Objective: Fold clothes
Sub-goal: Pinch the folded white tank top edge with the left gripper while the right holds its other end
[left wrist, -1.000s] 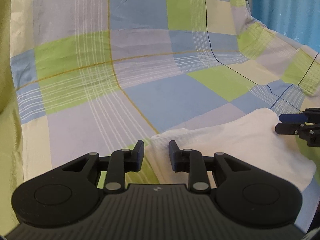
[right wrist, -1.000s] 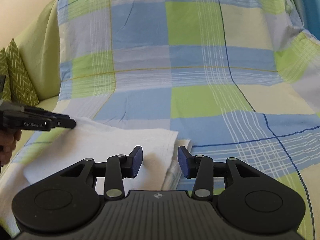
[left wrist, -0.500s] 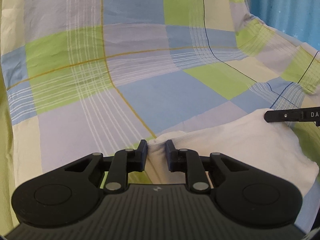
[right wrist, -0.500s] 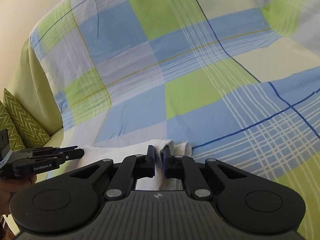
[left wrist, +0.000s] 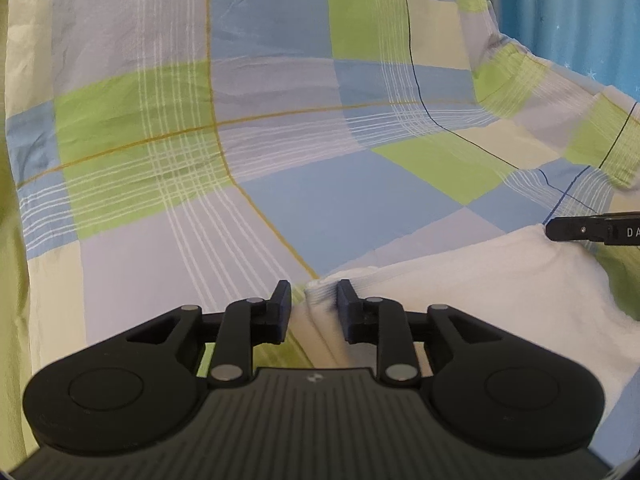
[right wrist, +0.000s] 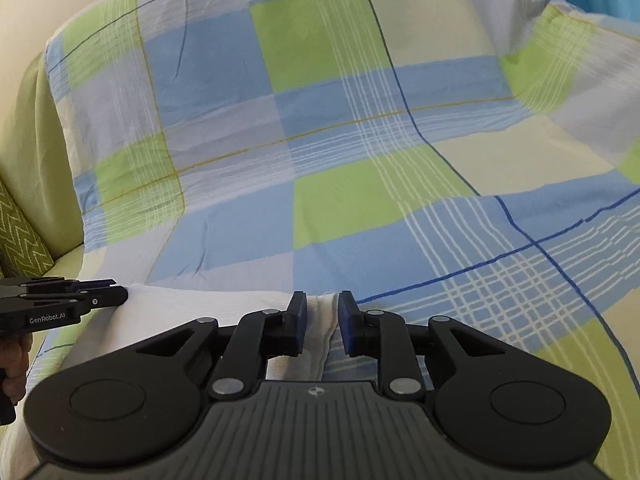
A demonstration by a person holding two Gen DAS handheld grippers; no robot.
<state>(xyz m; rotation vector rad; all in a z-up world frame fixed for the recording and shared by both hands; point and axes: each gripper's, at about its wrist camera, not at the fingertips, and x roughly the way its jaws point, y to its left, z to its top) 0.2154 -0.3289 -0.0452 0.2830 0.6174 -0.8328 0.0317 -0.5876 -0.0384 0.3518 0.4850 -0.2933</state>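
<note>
Pillow (right wrist: 16, 236): green, zigzag-patterned, at far left edge of right wrist view.
Hand (right wrist: 12, 364): gripping the left tool's handle.
Left gripper (left wrist: 310, 306): jaws narrowly parted, straddling the garment's left corner; contact with cloth not certain.
White garment (left wrist: 500, 292): folded, flat on the checked sheet (left wrist: 280, 120), spanning between both tools.
Right gripper (right wrist: 322, 320): jaws narrowly parted around the garment's right edge fold; grip not certain.
Curtain (left wrist: 580, 20): blue, star-dotted, far right.
</note>
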